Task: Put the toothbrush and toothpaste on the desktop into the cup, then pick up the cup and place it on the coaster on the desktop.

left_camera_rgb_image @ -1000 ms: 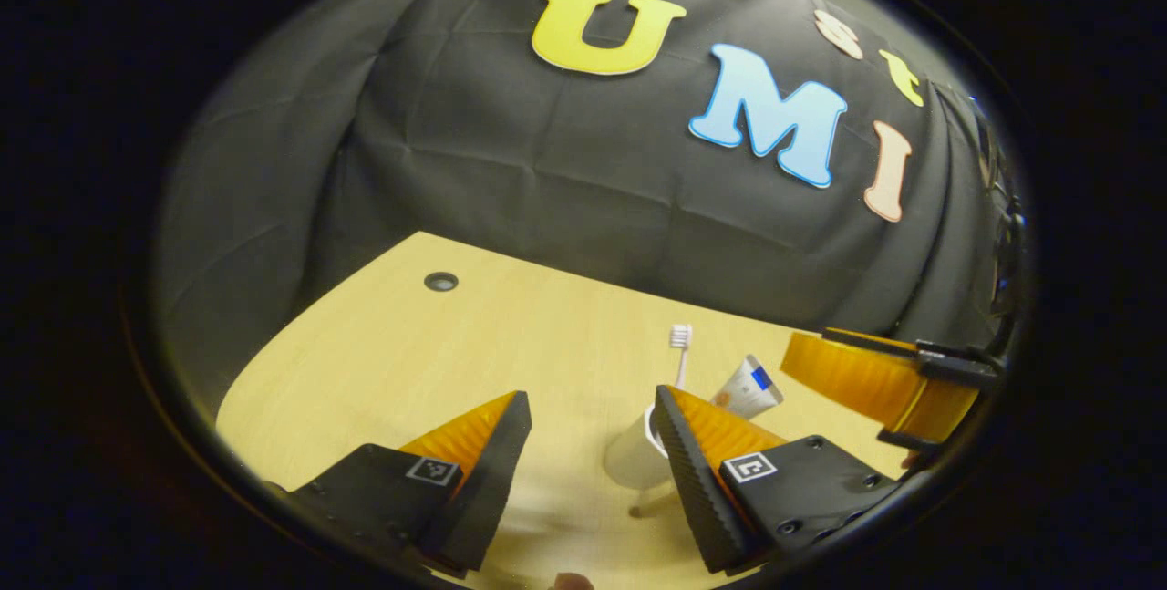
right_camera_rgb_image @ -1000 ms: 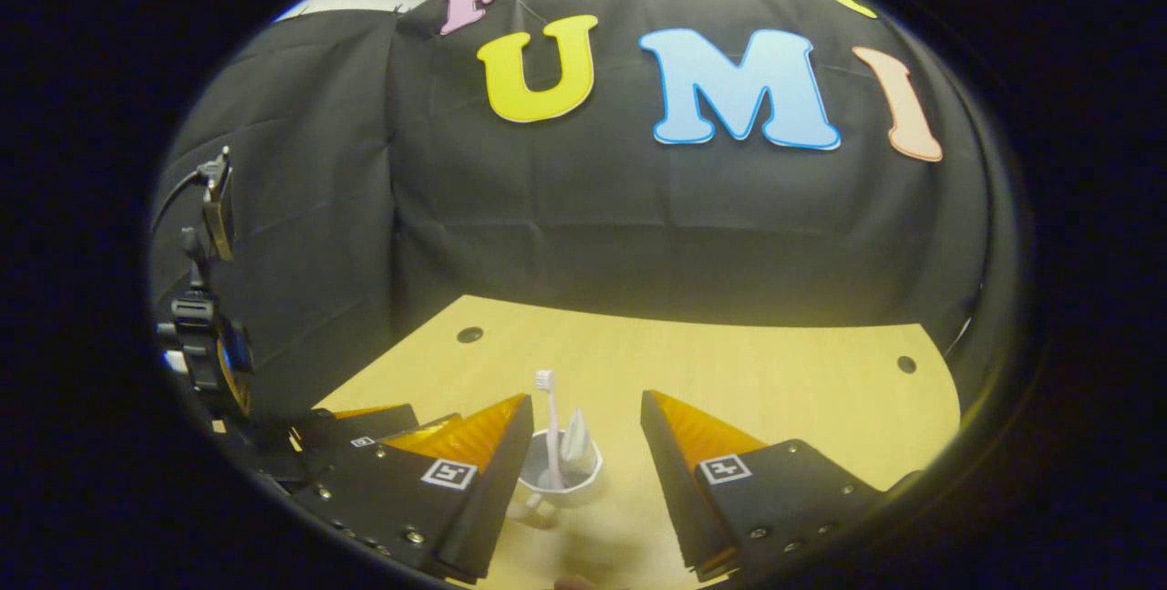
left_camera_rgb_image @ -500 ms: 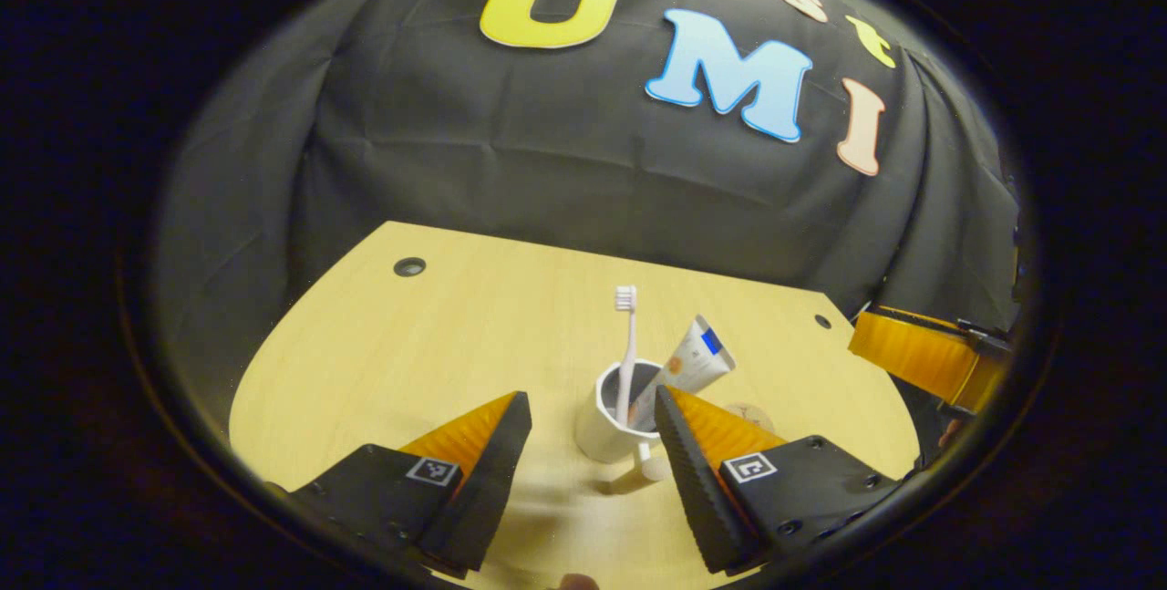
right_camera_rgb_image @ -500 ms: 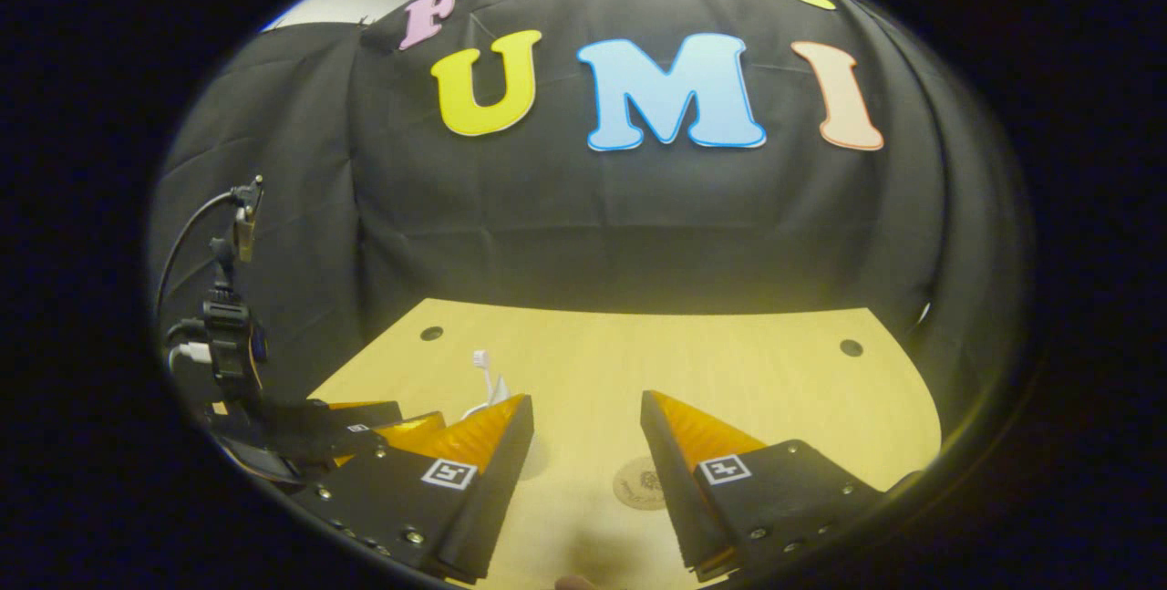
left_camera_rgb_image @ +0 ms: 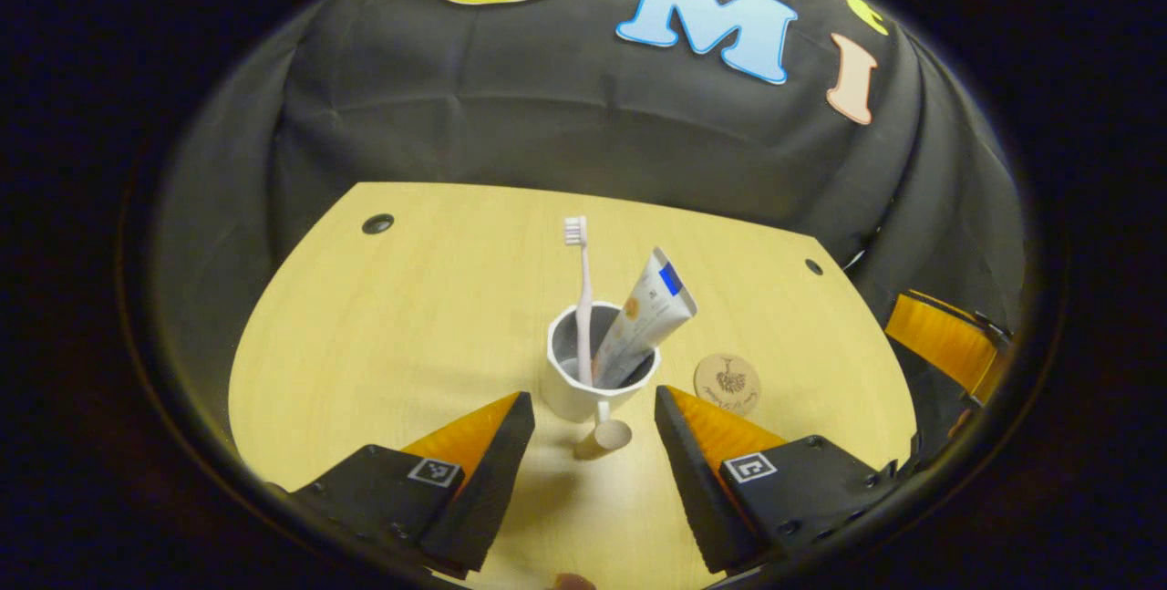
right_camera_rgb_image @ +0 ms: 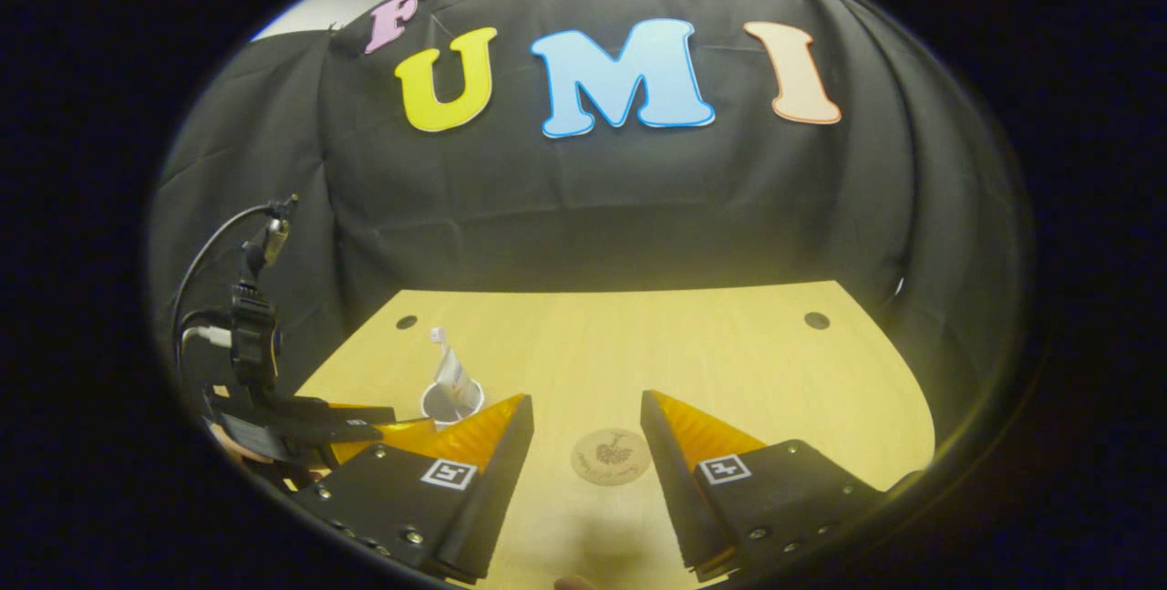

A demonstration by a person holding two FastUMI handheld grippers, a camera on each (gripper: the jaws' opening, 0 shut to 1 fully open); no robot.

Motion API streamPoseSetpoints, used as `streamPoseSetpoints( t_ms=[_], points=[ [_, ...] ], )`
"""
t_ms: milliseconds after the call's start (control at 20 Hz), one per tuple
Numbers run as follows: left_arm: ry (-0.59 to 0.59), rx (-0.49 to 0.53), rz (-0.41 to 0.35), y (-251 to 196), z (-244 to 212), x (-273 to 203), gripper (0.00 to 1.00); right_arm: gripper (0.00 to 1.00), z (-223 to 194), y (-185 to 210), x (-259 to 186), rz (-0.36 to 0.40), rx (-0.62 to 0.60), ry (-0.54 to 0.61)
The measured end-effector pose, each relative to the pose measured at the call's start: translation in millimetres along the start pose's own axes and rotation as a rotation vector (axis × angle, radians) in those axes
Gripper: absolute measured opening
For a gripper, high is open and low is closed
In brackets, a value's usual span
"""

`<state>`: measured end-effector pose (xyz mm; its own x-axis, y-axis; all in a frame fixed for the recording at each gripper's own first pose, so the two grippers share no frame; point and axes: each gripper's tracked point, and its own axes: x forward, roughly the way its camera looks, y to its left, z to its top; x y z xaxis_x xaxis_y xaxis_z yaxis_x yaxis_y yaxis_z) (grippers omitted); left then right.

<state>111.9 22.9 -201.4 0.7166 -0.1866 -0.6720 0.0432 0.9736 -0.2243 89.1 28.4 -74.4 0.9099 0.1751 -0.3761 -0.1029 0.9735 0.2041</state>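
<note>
Both grippers have backed away from the cup, which now stands at frame centre between the left gripper's wide, empty fingers, toothbrush and toothpaste inside. The right gripper, equally wide, frames the coaster; the cup's transfer remains.

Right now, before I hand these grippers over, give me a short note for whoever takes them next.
Left gripper: open, holding nothing, lined up just short of the cup.
Right gripper: open, holding nothing, above the coaster.
Things: toothbrush and toothpaste both stand in the white cup, which sits on the desktop, handle toward the left gripper. The coaster lies bare, beside the cup and not touching it.
Done: both items are in the cup.
Left: grasp the cup, lift it and set it on the coaster. The contents lean, so keeping it upright seems wise.
</note>
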Motion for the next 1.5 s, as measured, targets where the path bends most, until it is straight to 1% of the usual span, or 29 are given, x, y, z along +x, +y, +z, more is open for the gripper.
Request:
streamPoseSetpoints(
  t_ms=[350, 700, 750, 800, 850, 900, 950, 1000, 1050, 1100, 1300, 1350, 1400, 1500],
  points=[
    [0.154, -0.019, 0.025, 0.7, -20.1, 15.9, 0.89, 0.74, -13.1, -7.0, 7.9, 0.021, 0.016, 0.049],
    [0.291, 0.010, 0.061, 5.4, -37.2, 36.9, 0.89, 0.74, -24.9, -17.9, 16.8, 0.030, 0.031, 0.097],
    [0.309, 0.008, 0.062, 6.2, -39.9, 40.5, 0.82, 0.74, -27.0, -21.1, 17.3, 0.029, 0.036, 0.104],
    [0.318, 0.007, 0.068, 8.3, -40.5, 46.4, 0.89, 0.74, -29.2, -22.4, 17.8, 0.029, 0.041, 0.111],
    [0.318, 0.007, 0.079, 10.8, -40.5, 50.8, 0.82, 0.74, -30.8, -24.7, 18.6, 0.027, 0.044, 0.118],
    [0.321, 0.006, 0.089, 14.0, -39.3, 52.9, 0.82, 0.74, -33.5, -27.1, 18.8, 0.025, 0.046, 0.124],
    [0.324, -0.001, 0.094, 14.6, -38.4, 54.4, 0.88, 0.74, -35.8, -28.9, 20.1, 0.025, 0.048, 0.131],
    [0.327, -0.010, 0.094, 13.8, -40.4, 57.0, 0.86, 0.74, -37.0, -30.3, 20.8, 0.025, 0.051, 0.137],
    [0.332, -0.017, 0.092, 13.1, -41.4, 57.8, 0.81, 0.74, -38.3, -31.7, 21.9, 0.024, 0.052, 0.142],
    [0.335, -0.024, 0.095, 13.2, -43.0, 59.1, 0.78, 0.74, -38.1, -32.7, 21.8, 0.023, 0.053, 0.143],
    [0.355, -0.025, 0.099, 13.6, -47.6, 62.4, 0.76, 0.74, -37.8, -36.6, 19.2, 0.022, 0.053, 0.146],
    [0.362, -0.019, 0.102, 13.4, -48.6, 62.8, 0.66, 0.74, -38.6, -38.0, 18.3, 0.020, 0.048, 0.148],
    [0.368, -0.010, 0.103, 13.3, -50.6, 63.8, 0.71, 0.74, -39.8, -39.7, 17.5, 0.018, 0.043, 0.150],
    [0.377, 0.010, 0.105, 12.0, -50.6, 68.0, 0.63, 0.74, -41.9, -42.3, 14.6, 0.016, 0.041, 0.155]
  ],
)
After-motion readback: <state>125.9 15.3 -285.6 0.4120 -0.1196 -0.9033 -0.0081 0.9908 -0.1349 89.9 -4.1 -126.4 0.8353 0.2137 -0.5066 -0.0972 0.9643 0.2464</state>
